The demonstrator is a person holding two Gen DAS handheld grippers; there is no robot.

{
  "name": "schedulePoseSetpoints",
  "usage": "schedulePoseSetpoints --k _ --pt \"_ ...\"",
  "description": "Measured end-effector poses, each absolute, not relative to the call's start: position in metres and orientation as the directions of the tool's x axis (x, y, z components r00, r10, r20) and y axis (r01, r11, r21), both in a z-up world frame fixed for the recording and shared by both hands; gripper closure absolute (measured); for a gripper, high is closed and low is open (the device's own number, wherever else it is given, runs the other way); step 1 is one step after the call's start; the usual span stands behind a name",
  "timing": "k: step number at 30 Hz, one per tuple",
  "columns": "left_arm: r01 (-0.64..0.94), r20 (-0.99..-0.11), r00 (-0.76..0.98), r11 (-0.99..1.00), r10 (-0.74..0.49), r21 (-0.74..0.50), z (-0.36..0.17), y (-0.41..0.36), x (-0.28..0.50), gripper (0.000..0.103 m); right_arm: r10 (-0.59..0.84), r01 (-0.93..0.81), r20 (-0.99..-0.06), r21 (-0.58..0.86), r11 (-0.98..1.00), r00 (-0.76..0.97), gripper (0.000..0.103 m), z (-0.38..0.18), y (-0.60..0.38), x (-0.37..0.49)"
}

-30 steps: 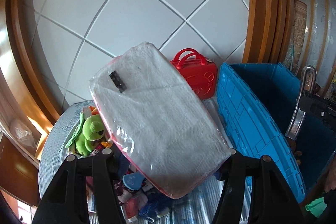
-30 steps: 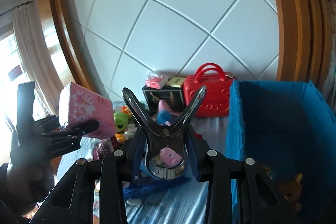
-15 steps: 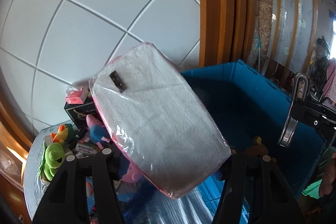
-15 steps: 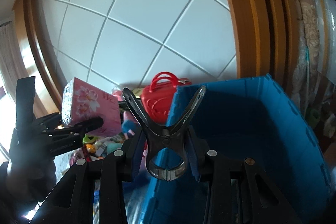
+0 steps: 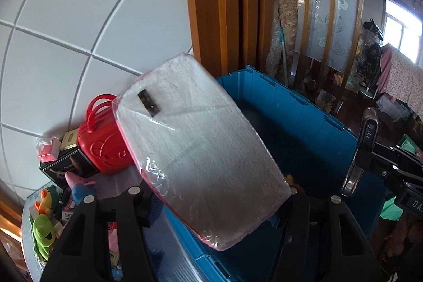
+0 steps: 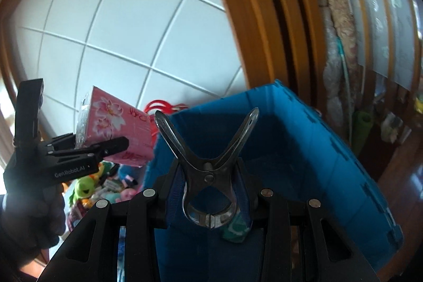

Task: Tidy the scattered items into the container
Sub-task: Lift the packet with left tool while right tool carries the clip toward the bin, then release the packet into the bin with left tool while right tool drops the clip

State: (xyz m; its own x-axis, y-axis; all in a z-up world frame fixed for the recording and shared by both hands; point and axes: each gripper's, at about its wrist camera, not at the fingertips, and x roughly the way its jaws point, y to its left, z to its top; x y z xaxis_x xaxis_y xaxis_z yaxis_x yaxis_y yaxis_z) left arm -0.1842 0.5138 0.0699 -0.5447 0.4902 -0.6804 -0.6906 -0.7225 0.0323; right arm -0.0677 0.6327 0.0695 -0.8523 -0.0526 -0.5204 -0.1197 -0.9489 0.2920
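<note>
My left gripper [image 5: 211,192] is shut on a pink plastic-wrapped tissue pack [image 5: 198,147], held tilted in the air over the near left rim of the blue bin [image 5: 298,107]. In the right wrist view the pack [image 6: 116,131] shows its flowered pink side, just left of the bin [image 6: 304,149]. My right gripper [image 6: 208,192] is shut on a large metal spring clamp [image 6: 208,165], held above the bin's open inside. The clamp also shows in the left wrist view [image 5: 359,149] at the right.
A red toy suitcase [image 5: 105,142], a black box [image 5: 66,168], a green frog plush [image 5: 43,231] and several small toys lie on the table left of the bin. A white tiled wall and a wooden frame [image 5: 219,4] stand behind. A small toy [image 6: 235,226] lies in the bin.
Both grippers swung right toward the bin with their loads. The clamp now hangs over the bin's inside; the tissue pack has come to the bin's left rim.
</note>
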Motion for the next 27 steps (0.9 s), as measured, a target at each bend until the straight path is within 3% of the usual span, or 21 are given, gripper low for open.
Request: schedulePoseSetpoints --k 10,27 --pt "-0.747 -0.718 -0.498 -0.662 0.487 0.069 0.061 0.586 -0.207 0.044 -0.023 -0.201 -0.544 0.349 -0.915 -0.839 0.066 0.041 0.679 -0.065" --pt "-0.76 -0.726 -0.472 -0.648 0.5 0.049 0.052 0.62 -0.241 0.044 -0.018 -0.227 -0.575 0.352 -0.908 -0.818 0.066 0.023 0.706 -0.094"
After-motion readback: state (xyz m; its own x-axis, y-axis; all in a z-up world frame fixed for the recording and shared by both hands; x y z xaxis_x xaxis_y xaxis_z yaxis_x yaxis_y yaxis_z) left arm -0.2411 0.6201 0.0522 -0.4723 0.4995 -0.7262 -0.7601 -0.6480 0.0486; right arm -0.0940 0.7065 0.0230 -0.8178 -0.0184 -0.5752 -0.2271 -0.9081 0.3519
